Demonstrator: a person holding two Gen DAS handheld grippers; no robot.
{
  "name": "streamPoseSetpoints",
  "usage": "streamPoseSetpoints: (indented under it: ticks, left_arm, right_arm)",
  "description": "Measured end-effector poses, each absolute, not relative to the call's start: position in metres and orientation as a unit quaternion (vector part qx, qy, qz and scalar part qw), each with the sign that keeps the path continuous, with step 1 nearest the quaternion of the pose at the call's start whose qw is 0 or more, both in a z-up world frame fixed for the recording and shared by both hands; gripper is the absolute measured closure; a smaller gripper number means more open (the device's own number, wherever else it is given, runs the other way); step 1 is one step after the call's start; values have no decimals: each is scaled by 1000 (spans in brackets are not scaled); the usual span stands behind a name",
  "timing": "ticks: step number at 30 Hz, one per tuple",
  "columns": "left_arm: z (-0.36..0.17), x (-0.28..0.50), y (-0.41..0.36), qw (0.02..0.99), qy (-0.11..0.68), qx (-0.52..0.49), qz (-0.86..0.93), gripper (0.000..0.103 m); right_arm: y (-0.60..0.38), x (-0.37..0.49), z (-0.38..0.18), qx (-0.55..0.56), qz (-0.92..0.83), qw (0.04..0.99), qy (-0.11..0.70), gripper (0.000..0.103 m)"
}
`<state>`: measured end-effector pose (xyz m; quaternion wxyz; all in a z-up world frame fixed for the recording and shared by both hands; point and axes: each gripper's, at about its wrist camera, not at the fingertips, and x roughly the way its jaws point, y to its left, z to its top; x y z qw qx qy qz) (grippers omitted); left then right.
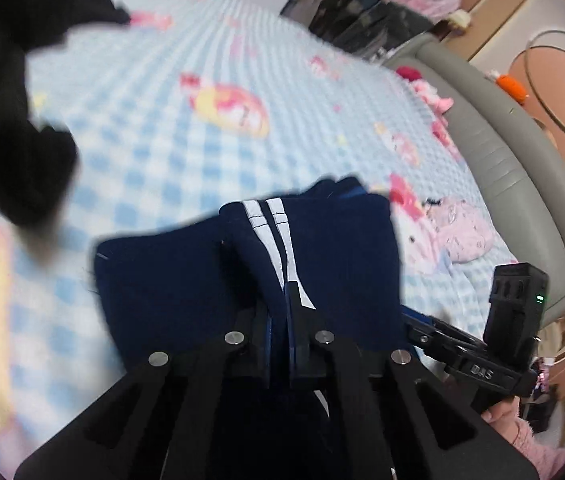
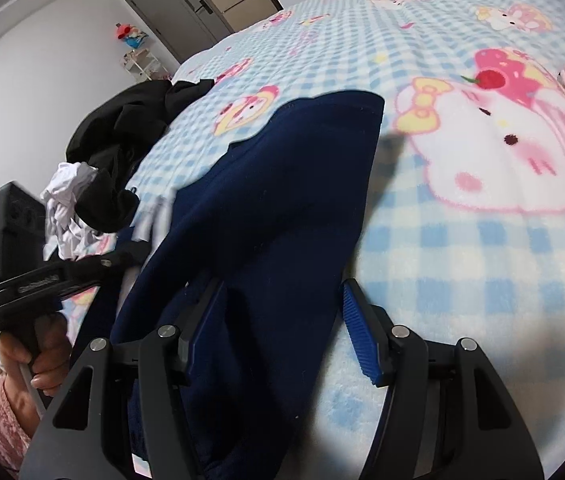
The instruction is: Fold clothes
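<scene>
Navy blue trousers with two white side stripes [image 1: 322,248] lie folded over on the blue checked blanket [image 1: 162,140]. My left gripper [image 1: 280,304] is shut on a fold of the trousers near the stripes. In the right wrist view the trousers [image 2: 274,208] run up the middle. My right gripper [image 2: 278,300] is open, its jaws wide apart astride the cloth, with one blue pad [image 2: 362,340] showing on the right. The left gripper [image 2: 42,276] and the hand holding it show at the left of that view.
A heap of black and white clothes [image 2: 98,168] lies at the blanket's left edge, and it also shows in the left wrist view [image 1: 6,112]. A pink garment [image 1: 462,228] lies near the grey padded bed frame [image 1: 494,160]. A door and shelves stand beyond.
</scene>
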<state>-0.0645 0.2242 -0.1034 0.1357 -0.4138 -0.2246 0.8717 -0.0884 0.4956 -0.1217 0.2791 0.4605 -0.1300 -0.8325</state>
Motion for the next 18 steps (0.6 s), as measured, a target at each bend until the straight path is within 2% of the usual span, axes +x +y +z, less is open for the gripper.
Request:
streamPoseSetpoints:
  ticks: [6, 10, 14, 18]
  left_arm:
    - [-96, -33, 182, 81, -241, -402, 880, 97]
    - [-115, -38, 173, 64, -240, -432, 867, 96]
    - [-133, -44, 165, 47, -238, -460, 854, 94]
    - [-118, -37, 164, 32, -210, -432, 876, 94]
  right_arm:
    - [510, -98, -94, 434, -849, 258, -155, 43]
    - [503, -123, -78, 440, -869, 202, -99, 43]
    - [489, -149, -74, 446, -874, 186, -46, 43]
    - [461, -185, -86, 457, -873, 171, 2, 43]
